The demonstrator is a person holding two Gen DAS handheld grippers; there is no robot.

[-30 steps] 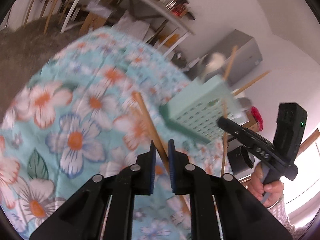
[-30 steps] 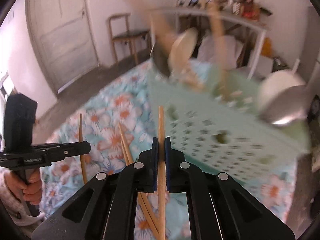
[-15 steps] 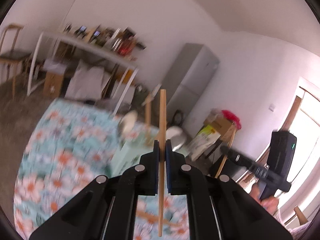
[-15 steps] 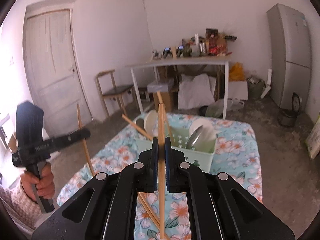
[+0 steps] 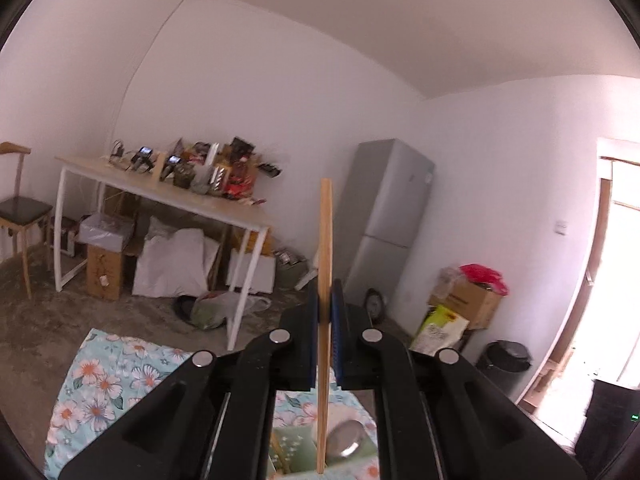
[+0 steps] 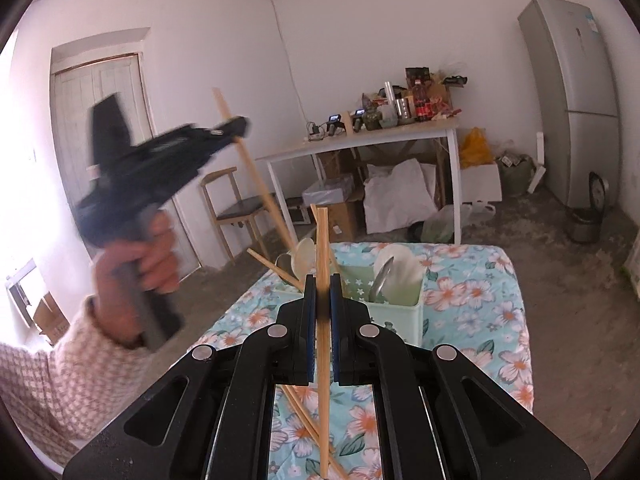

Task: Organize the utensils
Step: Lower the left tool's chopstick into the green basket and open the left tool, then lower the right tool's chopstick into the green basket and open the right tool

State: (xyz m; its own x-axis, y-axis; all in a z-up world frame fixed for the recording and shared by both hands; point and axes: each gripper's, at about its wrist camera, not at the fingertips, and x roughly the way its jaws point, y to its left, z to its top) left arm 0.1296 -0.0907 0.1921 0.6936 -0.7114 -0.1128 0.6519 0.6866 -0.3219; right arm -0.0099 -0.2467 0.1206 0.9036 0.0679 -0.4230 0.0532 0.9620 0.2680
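My left tool (image 5: 325, 312) is pinching a chopstick (image 5: 325, 280) upright, raised high above the flowered tabletop (image 5: 100, 380). From the right camera that left tool (image 6: 236, 126) is blurred, up near the tabletop's left edge. My right tool (image 6: 322, 300) is clamped on a second chopstick (image 6: 322, 248), also upright. Just beyond it the green utensil basket (image 6: 400, 312) sits on the tabletop, spoons (image 6: 384, 272) leaning inside. Two more chopsticks (image 6: 308, 420) lie crossed on the cloth by the near edge.
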